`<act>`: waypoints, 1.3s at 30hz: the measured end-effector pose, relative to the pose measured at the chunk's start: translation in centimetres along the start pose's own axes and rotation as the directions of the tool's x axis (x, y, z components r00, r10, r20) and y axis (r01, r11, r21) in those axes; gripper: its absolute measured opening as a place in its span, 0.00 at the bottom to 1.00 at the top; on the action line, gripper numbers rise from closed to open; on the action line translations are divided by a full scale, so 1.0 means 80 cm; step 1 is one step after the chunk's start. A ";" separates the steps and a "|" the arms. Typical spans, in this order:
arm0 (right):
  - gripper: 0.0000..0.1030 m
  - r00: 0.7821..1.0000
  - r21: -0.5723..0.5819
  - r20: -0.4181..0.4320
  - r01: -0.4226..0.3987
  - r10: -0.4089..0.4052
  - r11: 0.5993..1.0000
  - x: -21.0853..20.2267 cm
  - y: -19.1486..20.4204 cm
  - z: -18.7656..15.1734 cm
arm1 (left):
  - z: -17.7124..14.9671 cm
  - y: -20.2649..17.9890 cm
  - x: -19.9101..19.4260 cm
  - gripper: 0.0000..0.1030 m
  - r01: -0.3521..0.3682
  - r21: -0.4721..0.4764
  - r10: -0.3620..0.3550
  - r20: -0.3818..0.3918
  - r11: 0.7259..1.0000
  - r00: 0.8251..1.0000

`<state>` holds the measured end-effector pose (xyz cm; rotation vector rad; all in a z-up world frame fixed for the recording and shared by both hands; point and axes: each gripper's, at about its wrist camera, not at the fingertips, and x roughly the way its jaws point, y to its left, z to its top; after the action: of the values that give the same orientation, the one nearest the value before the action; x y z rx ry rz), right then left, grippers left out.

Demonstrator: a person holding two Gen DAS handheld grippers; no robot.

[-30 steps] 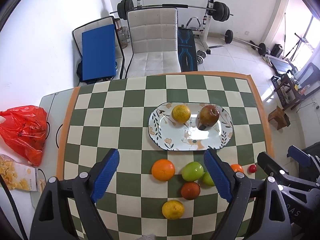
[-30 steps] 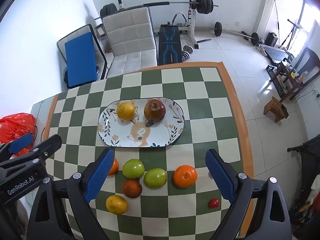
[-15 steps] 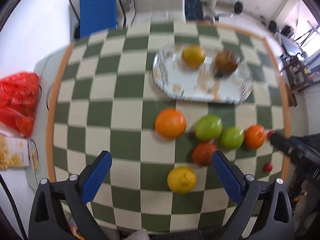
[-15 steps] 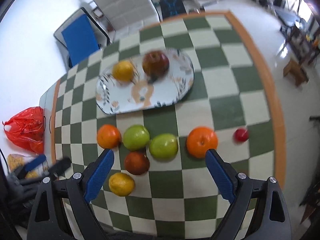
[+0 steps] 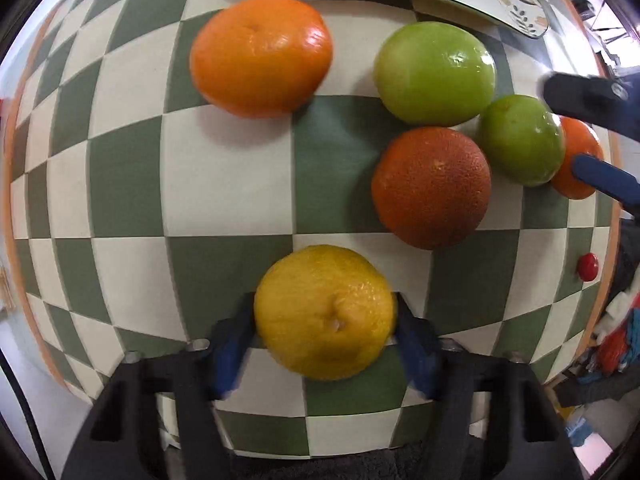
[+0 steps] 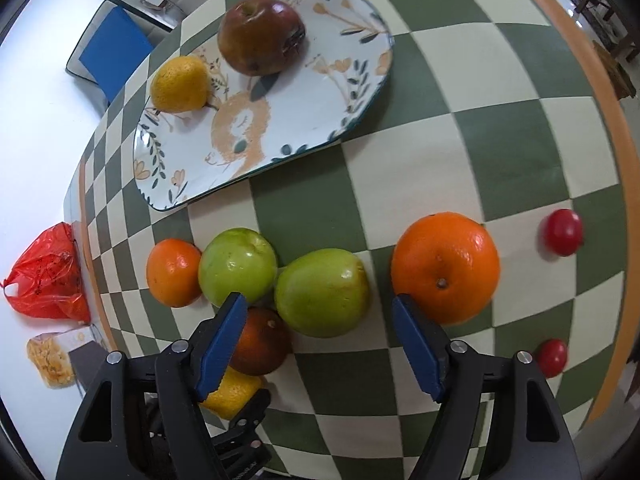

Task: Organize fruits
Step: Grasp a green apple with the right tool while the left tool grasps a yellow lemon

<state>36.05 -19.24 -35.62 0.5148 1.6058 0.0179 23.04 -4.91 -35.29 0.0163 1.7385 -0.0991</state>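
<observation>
Two handheld grippers are working over a green-and-cream checked tablecloth [image 6: 440, 92]. The left gripper [image 5: 325, 330] is clamping its blue pads on either side of a yellow citrus fruit [image 5: 325, 312] sitting near the table's front edge. The right gripper [image 6: 320, 344] is hovering with its jaws apart above a green apple [image 6: 322, 292], holding nothing. Around that apple are lying a second green apple [image 6: 238, 266], a dark orange [image 6: 262, 342], a small orange [image 6: 173, 272], a large orange [image 6: 446, 266] and two small red fruits [image 6: 563, 232]. Behind them, a floral plate [image 6: 352, 60] is carrying a red apple [image 6: 261, 34] and another yellow citrus [image 6: 180, 85].
</observation>
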 end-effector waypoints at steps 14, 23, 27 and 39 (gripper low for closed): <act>0.54 0.994 -0.113 -0.052 0.088 -0.094 0.990 0.029 0.030 0.009 | -0.013 0.031 -0.007 0.58 0.002 -0.080 -0.002 0.010 0.997 1.000; 0.61 0.989 -0.137 -0.041 0.133 -0.139 0.982 0.052 0.029 0.007 | -0.019 0.042 -0.007 0.58 0.001 -0.070 0.000 0.014 0.998 1.000; 0.60 0.987 -0.156 -0.049 0.143 -0.152 0.977 0.052 0.029 -0.005 | -0.007 0.039 -0.011 0.58 -0.001 -0.060 0.002 0.008 0.998 1.000; 0.60 0.989 -0.179 -0.101 0.086 -0.105 0.980 0.042 0.007 -0.075 | -0.011 0.013 -0.011 0.58 -0.018 -0.014 0.018 0.013 1.000 1.000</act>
<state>30.50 -15.82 -37.94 0.3048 1.7170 0.1148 22.36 -3.79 -34.35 0.0213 1.7258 -0.0743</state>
